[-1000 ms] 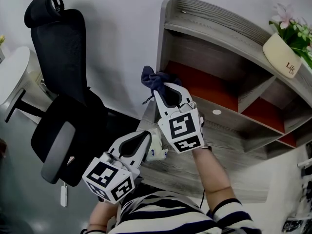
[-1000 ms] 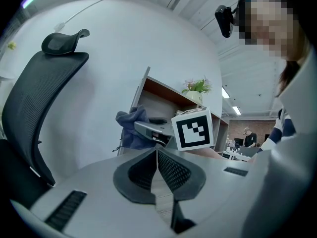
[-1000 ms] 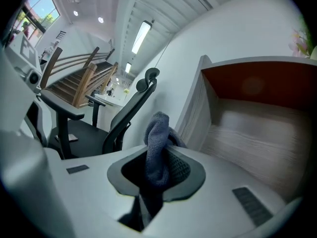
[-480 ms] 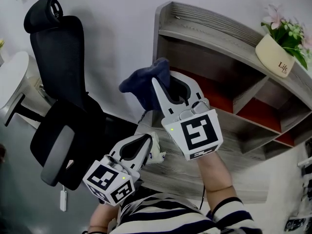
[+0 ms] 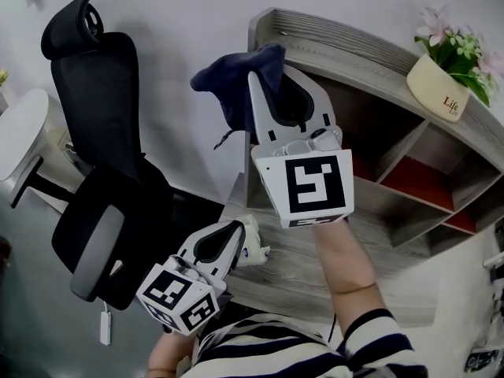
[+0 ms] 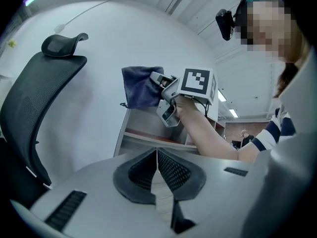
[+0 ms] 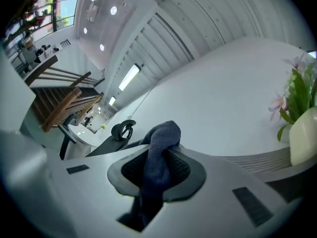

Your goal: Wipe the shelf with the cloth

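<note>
The dark blue cloth (image 5: pixel 235 85) hangs bunched from my right gripper (image 5: pixel 272 73), which is shut on it and raised level with the top left corner of the grey wooden shelf unit (image 5: pixel 378 53). In the right gripper view the cloth (image 7: pixel 159 152) is pinched between the jaws, with the shelf top (image 7: pixel 257 157) just to the right. The left gripper view shows the cloth (image 6: pixel 142 86) above the shelf's left end. My left gripper (image 5: pixel 240 235) stays low near the desk edge, shut with nothing in it.
A cream flower pot (image 5: pixel 437 85) with pink flowers stands on the shelf top at the right. The shelf has red-backed compartments (image 5: pixel 413 181). A black office chair (image 5: pixel 98 156) stands at the left, against the white wall. A grey desk surface (image 5: pixel 295 266) lies below the shelf.
My right gripper has lifted the cloth from the lower red compartment up to the shelf's top left corner. The left gripper has stayed where it was.
</note>
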